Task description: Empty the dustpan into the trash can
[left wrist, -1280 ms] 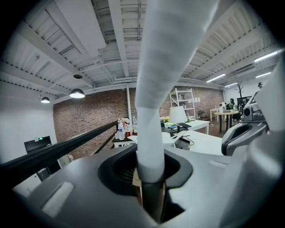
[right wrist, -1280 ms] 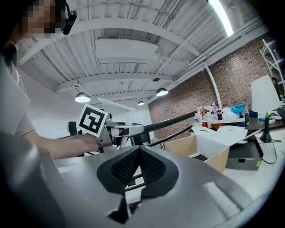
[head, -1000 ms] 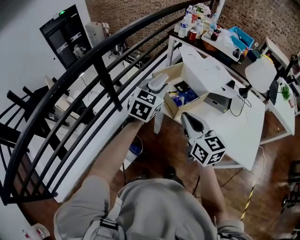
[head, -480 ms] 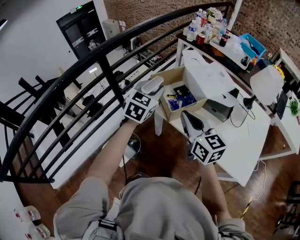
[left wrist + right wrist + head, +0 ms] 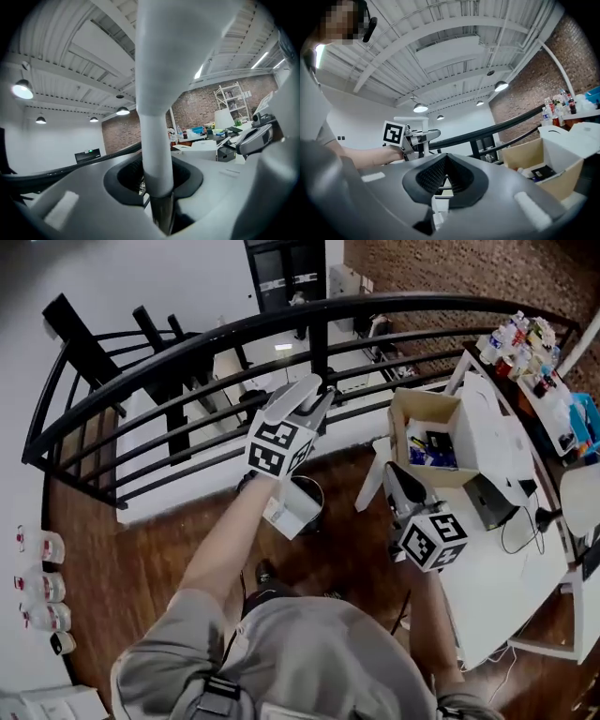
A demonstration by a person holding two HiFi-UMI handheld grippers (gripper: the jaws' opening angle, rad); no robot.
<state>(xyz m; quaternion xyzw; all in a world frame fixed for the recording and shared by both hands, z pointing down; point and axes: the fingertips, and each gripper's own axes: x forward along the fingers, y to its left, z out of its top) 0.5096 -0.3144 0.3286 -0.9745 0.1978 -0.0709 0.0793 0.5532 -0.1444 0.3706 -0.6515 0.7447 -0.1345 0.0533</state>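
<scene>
My left gripper (image 5: 302,401) is shut on the dustpan's white handle (image 5: 157,140), which stands upright between its jaws and fills the middle of the left gripper view. Below that arm in the head view hangs the white dustpan (image 5: 287,512), just over the near rim of the small black trash can (image 5: 312,491) by the railing. My right gripper (image 5: 401,486) is held to the right, beside the desk, shut with nothing in it (image 5: 446,161). The right gripper view shows the left gripper (image 5: 414,138) off to its left.
A curved black railing (image 5: 281,322) runs across behind the trash can. A white desk (image 5: 497,568) with an open cardboard box (image 5: 424,442) stands at the right. Several bottles (image 5: 37,579) stand on the wooden floor at the far left.
The head view has swung left, so the desk now lies at the right. My left gripper has carried the dustpan over to the trash can by the railing. The right gripper stays near the desk.
</scene>
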